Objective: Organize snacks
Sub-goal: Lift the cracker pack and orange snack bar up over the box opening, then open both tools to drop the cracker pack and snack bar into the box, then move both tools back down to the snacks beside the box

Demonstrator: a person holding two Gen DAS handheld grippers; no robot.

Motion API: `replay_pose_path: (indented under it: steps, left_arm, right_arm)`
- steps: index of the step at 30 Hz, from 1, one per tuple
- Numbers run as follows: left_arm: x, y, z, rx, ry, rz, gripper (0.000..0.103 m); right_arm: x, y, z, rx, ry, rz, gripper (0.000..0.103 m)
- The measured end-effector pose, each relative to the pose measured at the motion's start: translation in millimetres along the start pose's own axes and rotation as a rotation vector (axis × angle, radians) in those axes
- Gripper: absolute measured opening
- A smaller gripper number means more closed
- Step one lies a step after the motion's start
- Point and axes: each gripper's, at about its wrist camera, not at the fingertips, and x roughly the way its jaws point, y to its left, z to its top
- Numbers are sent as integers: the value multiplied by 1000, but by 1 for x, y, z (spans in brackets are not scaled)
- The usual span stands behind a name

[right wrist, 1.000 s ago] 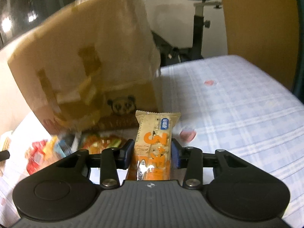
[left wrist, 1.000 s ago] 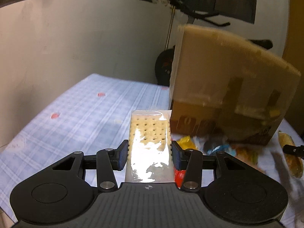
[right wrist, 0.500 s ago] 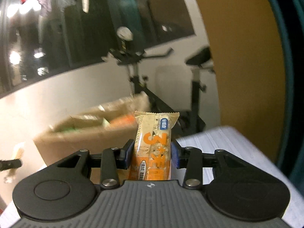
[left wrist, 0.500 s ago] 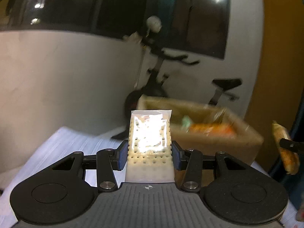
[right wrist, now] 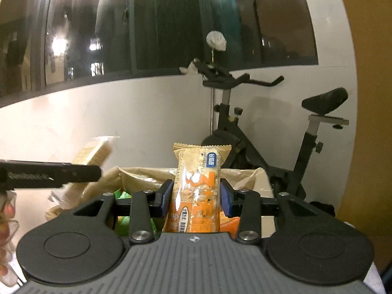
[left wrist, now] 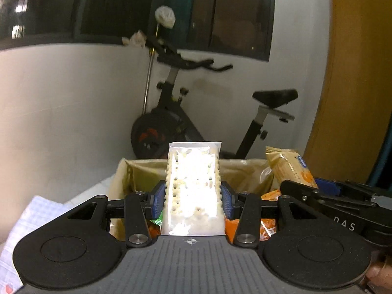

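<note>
At the left, the left gripper [left wrist: 193,197] stays clamped on the cracker pack [left wrist: 193,191], its blue pads pressing both long edges. A second ago it sat low by the tablecloth [left wrist: 29,223] with the box [left wrist: 127,171] towering beside it; now it has risen and looks over the rim at packets lying inside. To the right, the right gripper [right wrist: 196,198] keeps its hold on the orange bar [right wrist: 197,188], lifted likewise and aimed at the same box. Both snacks hang above the opening, close together, the exercise bike [left wrist: 176,112] behind. Likely next comes the drop, one after the other so the tools do not collide.
</note>
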Motion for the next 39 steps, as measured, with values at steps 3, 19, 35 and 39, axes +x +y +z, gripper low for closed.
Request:
replay_pose_path:
  steps: [3,19,35,39]
  left_arm:
    - [5,5,-4,12,15,2,49]
    - [-39,26,-2,28,-33,2,89]
    - [-103,60,-36,40,-24,41,92]
    - [-115,67,-57,52,-16,91,95]
  right_arm:
    - [13,-1,-4,-1,37,-2,42]
    - [-19,-2,-5,-26,27,-19,78]
    - [-80,7,-40,32,3,7,103]
    - [-93,5,-59,64,19,2,103]
